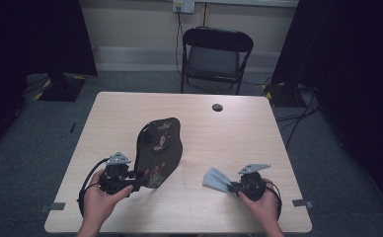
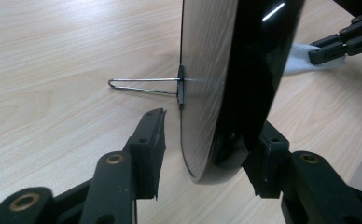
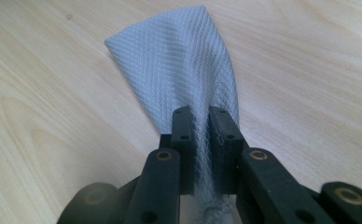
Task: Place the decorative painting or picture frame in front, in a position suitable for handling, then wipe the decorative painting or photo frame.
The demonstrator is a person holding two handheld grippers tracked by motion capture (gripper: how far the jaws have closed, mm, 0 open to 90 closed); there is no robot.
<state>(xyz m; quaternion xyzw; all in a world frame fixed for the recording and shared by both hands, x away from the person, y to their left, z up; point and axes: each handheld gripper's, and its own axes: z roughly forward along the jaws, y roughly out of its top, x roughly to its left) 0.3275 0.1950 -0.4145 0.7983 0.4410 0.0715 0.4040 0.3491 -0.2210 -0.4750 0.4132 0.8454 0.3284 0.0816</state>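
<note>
Nearest the table's front edge, the person's two hands come in from below, each with a gripper. The right gripper (image 1: pixel 235 186) sits close to the front right corner of the table (image 1: pixel 219 133) and has its jaws pinched tight on a pale grey cloth (image 1: pixel 215 178); the cloth fans out from the jaws toward the left and rests on the wood. In the right gripper view the cloth (image 3: pixel 179 65) has a fine diamond weave, bunches narrow where the two black pads squeeze it and widens beyond them, lying flat on the tabletop. The left gripper (image 1: pixel 139 183) is near the front left and meets the lower edge of a dark, glossy oval plate (image 1: pixel 159 148) with a flower pattern, which stands tilted on its edge and leans away toward the middle of the table. In the left gripper view the plate (image 2: pixel 258 70) stands between the jaws: the right-hand jaw touches its dark face, while the left-hand jaw stands just off its back, so I cannot tell whether the grip is firm. A thin wire stand (image 2: pixel 144 85) sticks out from the back of the plate and rests on the wood. Farther off, a small round hole (image 1: pixel 217 107) marks the table's back edge, and behind the table a black folding chair (image 1: pixel 216 57) stands by the wall.
</note>
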